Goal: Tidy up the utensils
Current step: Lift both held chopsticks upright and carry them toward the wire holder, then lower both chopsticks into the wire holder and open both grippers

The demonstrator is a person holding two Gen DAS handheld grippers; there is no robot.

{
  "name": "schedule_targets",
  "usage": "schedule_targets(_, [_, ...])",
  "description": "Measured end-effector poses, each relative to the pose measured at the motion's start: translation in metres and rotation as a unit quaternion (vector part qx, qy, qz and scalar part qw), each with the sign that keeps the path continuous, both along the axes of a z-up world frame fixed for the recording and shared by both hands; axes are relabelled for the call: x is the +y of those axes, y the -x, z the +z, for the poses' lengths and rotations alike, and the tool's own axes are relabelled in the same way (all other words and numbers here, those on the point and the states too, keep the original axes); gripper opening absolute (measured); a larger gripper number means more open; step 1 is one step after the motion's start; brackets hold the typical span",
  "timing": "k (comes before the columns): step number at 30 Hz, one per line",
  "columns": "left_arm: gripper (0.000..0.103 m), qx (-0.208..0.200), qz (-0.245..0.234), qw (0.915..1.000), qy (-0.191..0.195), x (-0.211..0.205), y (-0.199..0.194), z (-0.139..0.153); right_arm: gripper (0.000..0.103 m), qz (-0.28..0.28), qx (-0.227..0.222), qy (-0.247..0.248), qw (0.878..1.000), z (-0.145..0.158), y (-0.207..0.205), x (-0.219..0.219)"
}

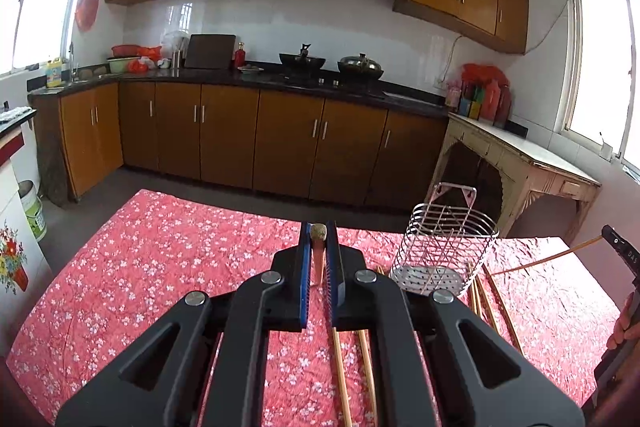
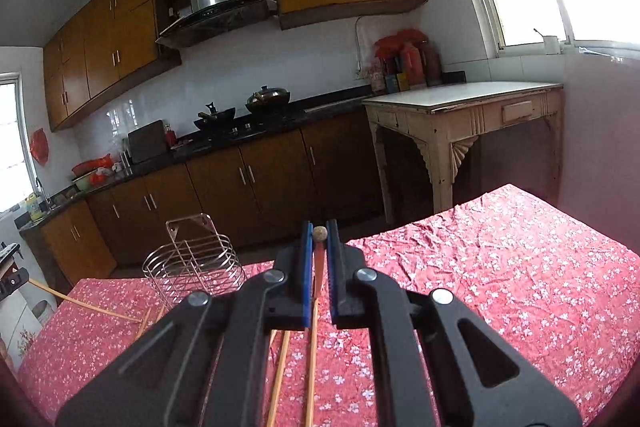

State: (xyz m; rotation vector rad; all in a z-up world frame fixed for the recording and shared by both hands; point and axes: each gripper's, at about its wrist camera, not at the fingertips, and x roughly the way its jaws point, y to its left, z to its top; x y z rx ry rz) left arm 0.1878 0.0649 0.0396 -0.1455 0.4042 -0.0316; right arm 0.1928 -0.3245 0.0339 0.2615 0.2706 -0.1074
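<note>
My left gripper [image 1: 319, 227] is shut on a wooden chopstick [image 1: 318, 259], seen nearly end-on between its blue pads and held above the table. My right gripper [image 2: 319, 227] is likewise shut on a second chopstick [image 2: 320, 261]. At the right edge of the left wrist view, the right gripper [image 1: 610, 237] shows with its chopstick [image 1: 544, 259] slanting down to the left. The left gripper [image 2: 12, 283] sits at the left edge of the right wrist view with its chopstick [image 2: 80, 303]. A wire utensil basket [image 1: 444, 243] [image 2: 192, 267] stands empty between them. Several loose chopsticks [image 1: 486, 303] [image 2: 280, 367] lie on the cloth.
The table is covered with a red floral cloth [image 1: 160, 267] [image 2: 500, 287]. Beyond it are brown kitchen cabinets [image 1: 260, 143], a counter with pots [image 1: 332, 65], and a worn cream side table [image 1: 520, 155] [image 2: 460, 107] by the window. A hand [image 1: 624, 323] grips the right tool.
</note>
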Motion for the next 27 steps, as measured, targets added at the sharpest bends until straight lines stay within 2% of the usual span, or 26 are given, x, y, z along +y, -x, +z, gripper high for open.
schedule_targets(6, [0.007, -0.007, 0.008, 0.9999, -0.011, -0.002, -0.011, 0.01, 0.007, -0.002, -0.007, 0.017, 1.0, 0.019, -0.016, 0.002])
schedule_targets(12, [0.007, -0.026, 0.019, 0.9988, -0.037, -0.006, -0.023, 0.036, 0.007, -0.002, -0.009, 0.027, 1.0, 0.053, -0.033, 0.005])
schedule_targets(16, [0.007, -0.041, 0.019, 0.9984, -0.035, -0.008, -0.028, 0.063, 0.007, 0.007, -0.014, 0.021, 1.0, 0.086, -0.04, 0.006])
schedule_targets(21, [0.007, -0.071, 0.012, 0.997, -0.03, -0.024, -0.03, 0.101, 0.007, 0.033, -0.051, 0.024, 0.998, 0.139, -0.038, 0.018])
schedule_targets(24, [0.007, -0.091, 0.002, 0.9957, -0.019, -0.038, -0.033, 0.125, 0.007, 0.068, -0.051, 0.021, 0.996, 0.162, -0.046, 0.032])
schedule_targets(27, [0.007, -0.109, -0.009, 0.994, -0.01, -0.057, -0.037, 0.144, 0.007, 0.092, -0.042, 0.039, 0.994, 0.174, -0.055, 0.051])
